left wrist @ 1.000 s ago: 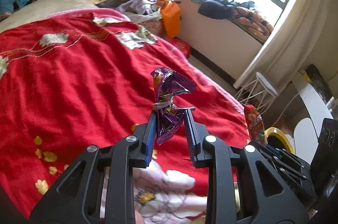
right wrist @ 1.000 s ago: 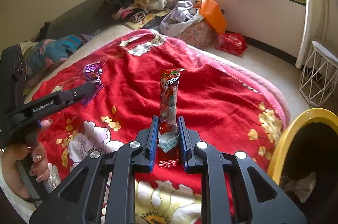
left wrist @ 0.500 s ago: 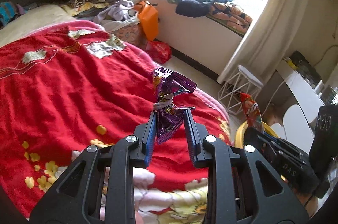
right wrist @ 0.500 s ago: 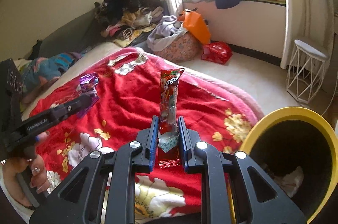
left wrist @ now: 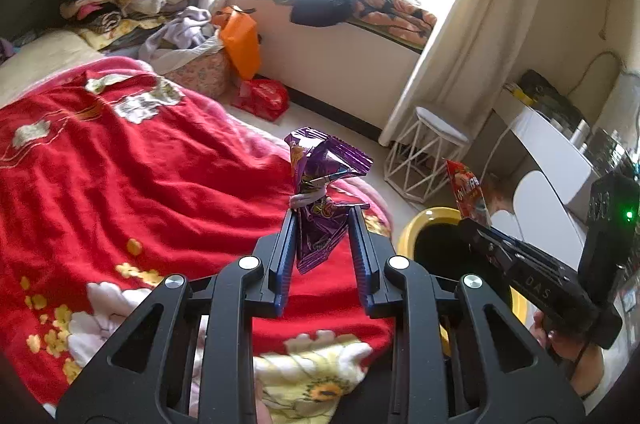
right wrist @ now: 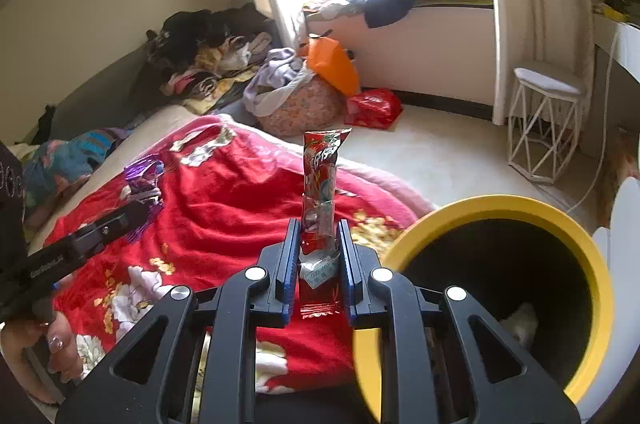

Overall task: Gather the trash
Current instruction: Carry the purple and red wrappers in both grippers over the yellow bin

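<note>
Currently the left gripper point(left wrist: 322, 230) pinches a crumpled purple wrapper point(left wrist: 320, 184) between its fingers, the right gripper point(right wrist: 319, 236) clamps a red snack wrapper point(right wrist: 322, 184), and the yellow-rimmed bin point(right wrist: 500, 208), right of its fingers, awaits both.

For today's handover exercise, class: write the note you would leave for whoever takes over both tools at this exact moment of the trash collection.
Left tool: shut on the crumpled purple wrapper, held above the red blanket.
Right tool: shut on the red snack packet, upright, close beside the yellow bin.
Done: both pieces picked up off the bed.
Left: neither is in the bin yet. Carry each over the bin's opening and release, probably the right one first. Something pale already lies at the bin's bottom.
</note>
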`<action>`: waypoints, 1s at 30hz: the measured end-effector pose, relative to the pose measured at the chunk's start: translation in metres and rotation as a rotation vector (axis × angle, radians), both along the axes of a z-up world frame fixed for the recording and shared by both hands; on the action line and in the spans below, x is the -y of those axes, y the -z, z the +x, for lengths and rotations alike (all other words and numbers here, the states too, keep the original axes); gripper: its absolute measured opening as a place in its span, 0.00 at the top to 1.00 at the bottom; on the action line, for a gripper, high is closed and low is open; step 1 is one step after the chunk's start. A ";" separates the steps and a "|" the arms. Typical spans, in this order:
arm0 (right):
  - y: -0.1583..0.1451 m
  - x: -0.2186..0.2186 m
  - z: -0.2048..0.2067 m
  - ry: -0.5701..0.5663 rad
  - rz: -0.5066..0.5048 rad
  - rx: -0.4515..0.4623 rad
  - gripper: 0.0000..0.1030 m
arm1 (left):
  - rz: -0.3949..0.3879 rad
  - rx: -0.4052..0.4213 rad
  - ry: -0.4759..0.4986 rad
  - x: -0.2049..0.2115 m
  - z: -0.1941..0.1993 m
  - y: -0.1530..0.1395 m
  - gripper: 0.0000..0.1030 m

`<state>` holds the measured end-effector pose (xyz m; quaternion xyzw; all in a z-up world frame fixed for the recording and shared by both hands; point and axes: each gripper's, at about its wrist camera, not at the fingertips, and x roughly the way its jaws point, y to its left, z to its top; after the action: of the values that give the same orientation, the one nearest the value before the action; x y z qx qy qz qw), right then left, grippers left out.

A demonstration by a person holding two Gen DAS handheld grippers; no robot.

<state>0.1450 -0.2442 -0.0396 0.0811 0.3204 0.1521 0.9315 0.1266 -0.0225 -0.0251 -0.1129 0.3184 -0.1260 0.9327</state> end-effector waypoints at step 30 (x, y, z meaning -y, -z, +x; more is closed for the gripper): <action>0.010 0.102 -0.022 0.259 -0.007 -0.008 0.83 | 0.045 0.023 0.206 0.093 -0.008 -0.001 0.80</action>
<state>0.1235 -0.3464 -0.0492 0.1192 0.3115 0.0290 0.9423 0.1191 -0.1157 -0.0241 -0.0572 0.3204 -0.2154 0.9207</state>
